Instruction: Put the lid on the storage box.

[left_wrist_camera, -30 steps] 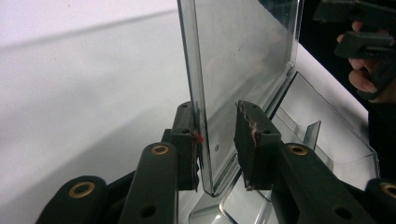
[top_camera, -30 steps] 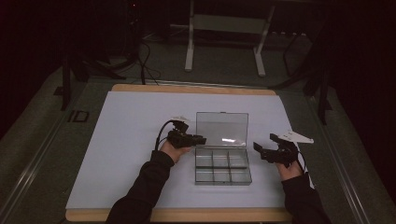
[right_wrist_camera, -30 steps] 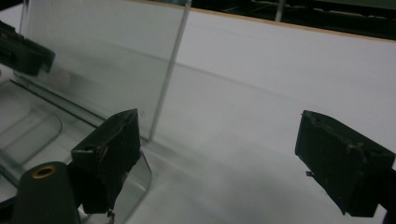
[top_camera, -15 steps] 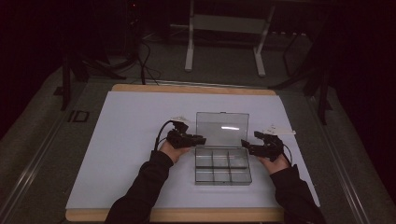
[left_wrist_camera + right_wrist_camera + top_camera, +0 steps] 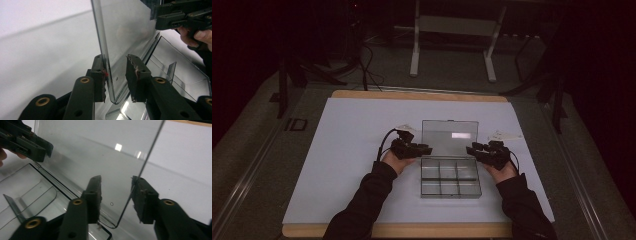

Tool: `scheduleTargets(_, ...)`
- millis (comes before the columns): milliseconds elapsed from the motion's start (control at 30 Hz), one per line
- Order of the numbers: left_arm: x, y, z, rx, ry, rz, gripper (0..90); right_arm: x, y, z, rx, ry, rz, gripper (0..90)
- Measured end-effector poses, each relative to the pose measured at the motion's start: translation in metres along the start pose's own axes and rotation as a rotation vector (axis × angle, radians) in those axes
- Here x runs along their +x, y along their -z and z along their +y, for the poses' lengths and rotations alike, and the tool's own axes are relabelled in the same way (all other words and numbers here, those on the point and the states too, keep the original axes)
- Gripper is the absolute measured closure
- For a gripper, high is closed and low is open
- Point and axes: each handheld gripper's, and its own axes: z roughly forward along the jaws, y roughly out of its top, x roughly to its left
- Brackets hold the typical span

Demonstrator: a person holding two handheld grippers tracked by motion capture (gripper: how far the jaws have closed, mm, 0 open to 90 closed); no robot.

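The left tool (image 5: pixel 428 149) is sitting nearly closed on the left edge of the clear lid (image 5: pixel 450 136), 1 pad touching it. The right tool (image 5: pixel 470 148) has just been closing around the lid's right edge, not visibly pressing. The 6-compartment organizer box (image 5: pixel 450 178) is lying mid-tabletop (image 5: pixel 342 165), its lid standing upright.
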Motion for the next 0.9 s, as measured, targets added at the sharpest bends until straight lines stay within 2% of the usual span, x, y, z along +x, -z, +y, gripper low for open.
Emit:
scheduleTargets(133,-0.003,0.006,0.004,-0.008,-0.013,0.014,71.3,0.002,0.004,0.002,0.01,0.016,-0.008,66.4)
scheduleTargets(200,-0.003,0.01,0.005,-0.035,0.006,0.013,71.7,0.003,0.005,0.002,0.006,0.024,-0.012,67.4)
scheduleTargets(267,-0.003,0.015,0.006,-0.052,0.005,0.005,71.8,0.003,0.006,0.002,0.002,0.024,-0.01,68.0)
scheduleTargets(333,-0.005,0.018,0.007,-0.05,-0.013,0.011,75.6,0.004,0.01,0.001,-0.006,0.027,-0.005,69.4)
scheduleTargets(400,-0.008,0.019,0.006,-0.043,-0.046,0.023,76.2,0.006,0.012,0.0,-0.006,0.04,-0.012,69.9)
scheduleTargets(500,-0.012,0.021,0.006,-0.04,-0.063,0.032,76.0,0.008,0.015,0.0,-0.009,0.05,-0.012,70.8)
scheduleTargets(667,-0.016,0.024,0.003,-0.048,-0.069,0.033,75.5,0.012,0.021,0.0,-0.014,0.051,-0.016,71.0)
scheduleTargets(900,-0.023,0.029,0.001,-0.034,-0.094,0.039,73.8,0.016,0.03,-0.001,-0.033,0.085,-0.011,70.9)
